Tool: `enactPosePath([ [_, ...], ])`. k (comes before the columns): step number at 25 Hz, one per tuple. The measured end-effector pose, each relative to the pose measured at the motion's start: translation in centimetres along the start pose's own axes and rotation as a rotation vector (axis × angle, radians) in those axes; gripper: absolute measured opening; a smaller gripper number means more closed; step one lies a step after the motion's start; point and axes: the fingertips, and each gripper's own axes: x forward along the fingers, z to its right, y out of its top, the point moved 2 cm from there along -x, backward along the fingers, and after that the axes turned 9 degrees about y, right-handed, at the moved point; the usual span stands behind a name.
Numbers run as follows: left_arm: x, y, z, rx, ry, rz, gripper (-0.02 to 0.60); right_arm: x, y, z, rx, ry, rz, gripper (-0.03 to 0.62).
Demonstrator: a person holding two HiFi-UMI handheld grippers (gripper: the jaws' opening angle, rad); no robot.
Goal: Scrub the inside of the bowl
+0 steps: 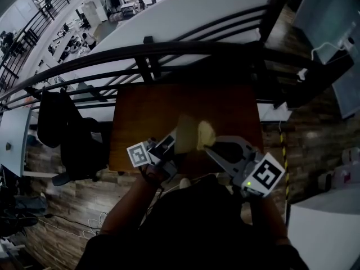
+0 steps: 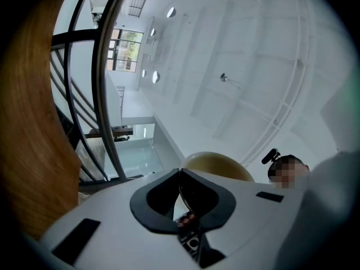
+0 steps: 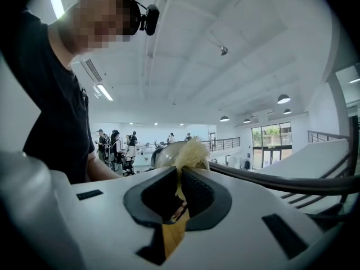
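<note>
In the head view a pale bowl (image 1: 187, 135) is held up over the wooden table (image 1: 146, 111), between both grippers. My left gripper (image 1: 173, 143) is at the bowl's left side and is shut on its thin rim. The left gripper view shows its jaws (image 2: 180, 171) pinched on that edge, with the yellowish bowl (image 2: 220, 163) rising behind them. My right gripper (image 1: 208, 148) is shut on a pale yellow fibrous scrubber (image 1: 206, 133). The scrubber (image 3: 193, 151) sticks out past the right gripper (image 3: 181, 171), close to the bowl (image 3: 164, 154); I cannot tell whether they touch.
A black railing (image 1: 169, 49) runs along the table's far edge, with an open drop beyond it. A black office chair (image 1: 73, 142) stands left of the table. The person's dark-shirted torso (image 3: 50, 106) is close behind the right gripper.
</note>
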Motion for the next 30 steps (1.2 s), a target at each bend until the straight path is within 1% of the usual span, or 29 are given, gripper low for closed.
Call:
enactPosePath([
  [3,0.4,-1.0,0.4,-0.01,-0.014,-0.034,0.008,-0.9,0.0,1.4,0.003,-0.056,-0.007,0.037],
  [6,0.5,-1.5,0.6,-0.058,-0.025,-0.036,0.006,-1.2,-1.1,3.0,-0.003,-0.099,-0.035,0.037],
  [8,0.6,-1.4,1.1,-0.064,-0.032,-0.022,0.005,-1.4,-2.1,3.3,0.01,-0.1,-0.048,0.037],
  [11,0.8,-1.1,1.5,-0.031,-0.02,-0.013,0.005,-1.3,-2.6,2.4,0.06,-0.076,-0.046,0.037],
  [13,0.8,-0.6,1.1,-0.017,0.002,-0.003,0.005,-0.8,-2.9,1.7,0.064,-0.048,-0.057,0.037],
  [16,0.7,0.2,-0.2,-0.002,0.056,0.02,0.005,-0.3,-2.8,1.0,0.053,-0.015,-0.055,0.037],
  [19,0.5,0.7,-1.6,0.002,0.116,0.044,0.006,-0.5,-3.0,0.9,0.047,-0.021,-0.067,0.037],
  [22,0.3,1.3,-2.8,0.01,0.173,0.071,0.005,-1.2,-3.5,1.3,0.068,-0.029,-0.067,0.037],
  [24,0.6,1.4,-3.5,0.031,0.213,0.061,0.005,-1.6,-3.7,1.6,0.082,-0.023,-0.066,0.037],
  [26,1.1,1.1,-4.0,0.048,0.232,0.046,0.005,-1.8,-3.9,2.1,0.088,-0.029,-0.07,0.037],
  [30,1.6,0.7,-5.3,0.074,0.266,0.027,0.005,-2.4,-4.1,4.5,0.099,-0.076,-0.071,0.037],
])
